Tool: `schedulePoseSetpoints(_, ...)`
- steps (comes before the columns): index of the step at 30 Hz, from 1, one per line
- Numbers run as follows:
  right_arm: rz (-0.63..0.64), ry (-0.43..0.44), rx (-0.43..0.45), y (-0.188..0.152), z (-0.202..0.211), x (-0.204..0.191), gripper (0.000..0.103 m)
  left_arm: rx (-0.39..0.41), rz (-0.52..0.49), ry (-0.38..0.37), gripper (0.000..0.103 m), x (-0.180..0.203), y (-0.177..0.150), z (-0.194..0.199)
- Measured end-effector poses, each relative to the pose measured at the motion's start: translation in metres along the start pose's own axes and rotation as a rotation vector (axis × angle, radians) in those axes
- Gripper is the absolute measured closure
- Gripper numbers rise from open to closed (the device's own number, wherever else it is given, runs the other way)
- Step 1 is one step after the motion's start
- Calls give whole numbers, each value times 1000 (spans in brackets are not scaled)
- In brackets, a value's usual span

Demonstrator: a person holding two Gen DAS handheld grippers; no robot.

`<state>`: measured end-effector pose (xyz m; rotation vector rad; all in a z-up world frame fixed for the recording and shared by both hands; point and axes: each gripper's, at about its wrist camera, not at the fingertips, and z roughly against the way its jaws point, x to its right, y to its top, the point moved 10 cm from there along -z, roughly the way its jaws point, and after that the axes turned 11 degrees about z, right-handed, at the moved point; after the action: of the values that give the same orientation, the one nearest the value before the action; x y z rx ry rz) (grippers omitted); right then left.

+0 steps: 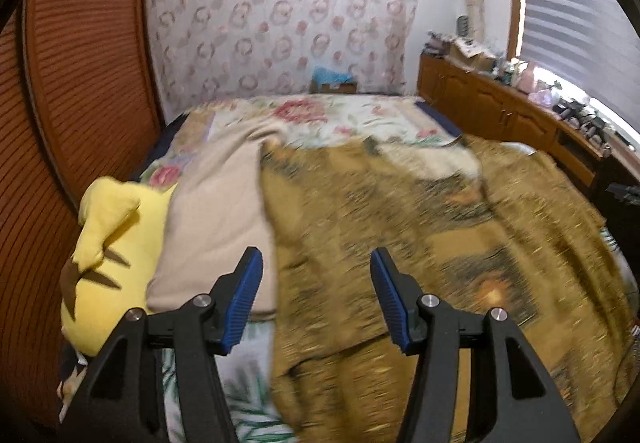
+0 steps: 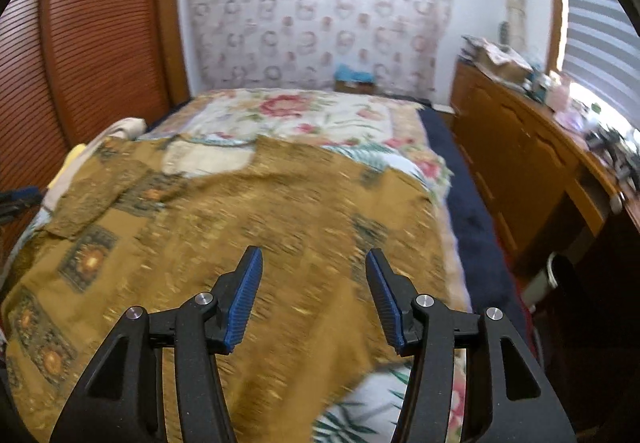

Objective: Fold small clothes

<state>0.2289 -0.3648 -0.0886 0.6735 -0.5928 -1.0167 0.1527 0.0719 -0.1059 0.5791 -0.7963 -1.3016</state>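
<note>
Nearest the left wrist camera, the left gripper (image 1: 316, 263) stood with its ribbed blue pads apart and nothing between them, released above the mustard-brown patterned garment of soft woven cloth (image 1: 400, 243). That garment lay spread and rumpled across the floral bedspread (image 1: 320, 119), its print of dark squares with orange centres smeared by blur. Beside its left edge sat a folded beige cloth (image 1: 216, 211), and against that a yellow plush toy with brown stripes (image 1: 108, 255).

From the right wrist camera, the right gripper (image 2: 314, 263) likewise hung unclenched over the same garment (image 2: 240, 227), gripping nothing. At the far end of the bed a small brown box (image 2: 354, 85) held something turquoise, possibly crumpled fabric, though it was too blurred to tell. A wooden sideboard (image 2: 520, 155) ran along the right wall, its top crowded with indistinct clutter.
</note>
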Motion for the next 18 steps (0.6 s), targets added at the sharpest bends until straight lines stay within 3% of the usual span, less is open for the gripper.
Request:
schedulePoseSetpoints(5, -61, -50, -46, -31, -7, 34, 48, 25, -50, -34, 48, 44, 11, 3)
schedulePoseSetpoints(8, -92, -73, -76, -46, -11, 51, 39, 32, -64, -57, 48, 65, 14, 2)
schedulePoseSetpoints(18, -152, -96, -129, -72, -13, 79, 33, 28, -110, -118, 48, 116, 12, 2)
